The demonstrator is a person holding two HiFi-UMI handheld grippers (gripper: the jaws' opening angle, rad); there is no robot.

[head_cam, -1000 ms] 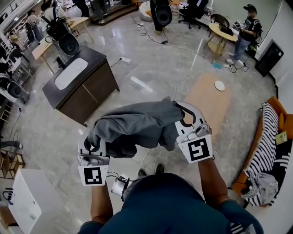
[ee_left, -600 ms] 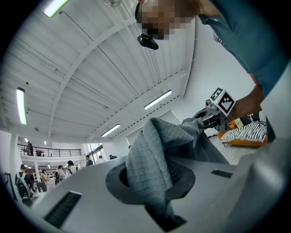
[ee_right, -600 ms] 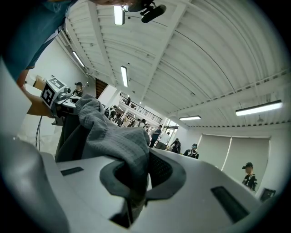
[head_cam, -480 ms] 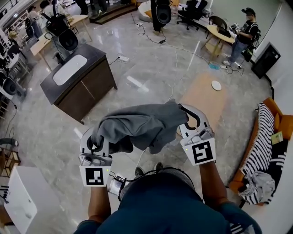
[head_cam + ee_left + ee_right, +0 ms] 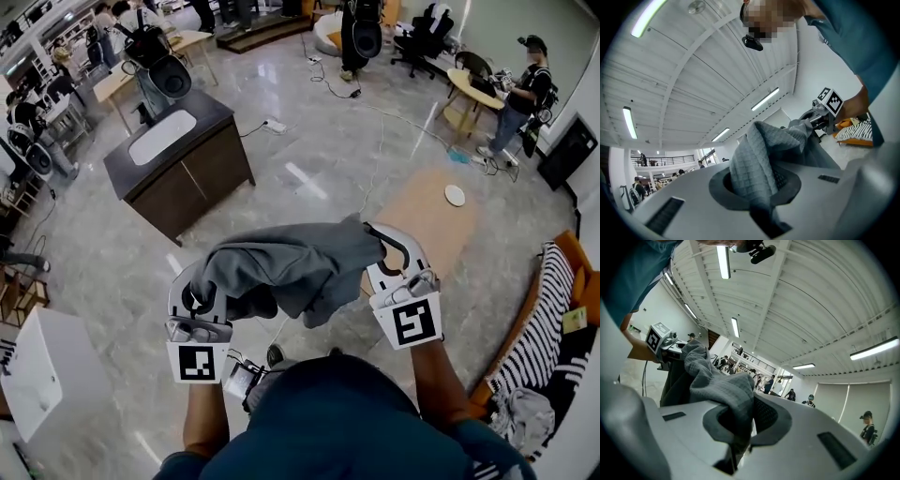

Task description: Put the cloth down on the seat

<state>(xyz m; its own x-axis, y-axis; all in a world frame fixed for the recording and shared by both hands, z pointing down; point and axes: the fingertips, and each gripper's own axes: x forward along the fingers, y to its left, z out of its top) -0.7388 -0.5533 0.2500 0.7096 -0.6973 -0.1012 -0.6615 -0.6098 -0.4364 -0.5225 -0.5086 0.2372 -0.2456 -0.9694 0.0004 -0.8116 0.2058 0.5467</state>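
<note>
A grey quilted cloth (image 5: 291,267) hangs in the air in front of the person, stretched between both grippers. The left gripper (image 5: 200,289) is shut on its left end, and the cloth (image 5: 757,161) bunches out of the jaws there. At the other end the right gripper (image 5: 380,246) is shut on it, with a fold of the cloth (image 5: 723,390) pinched between the jaws. An orange sofa (image 5: 574,272) with a striped black and white throw (image 5: 536,323) stands at the right edge, well away from the cloth.
A dark cabinet with a white basin top (image 5: 178,159) stands on the stone floor at the upper left. A tan mat (image 5: 422,211) with a white plate (image 5: 455,195) lies ahead. A white box (image 5: 47,375) sits at the lower left. Cables and several people are at the back.
Both grippers keep the same hold on the cloth. The room has slid in the head view: the sofa sits nearer the right edge and the cabinet a little further right.
</note>
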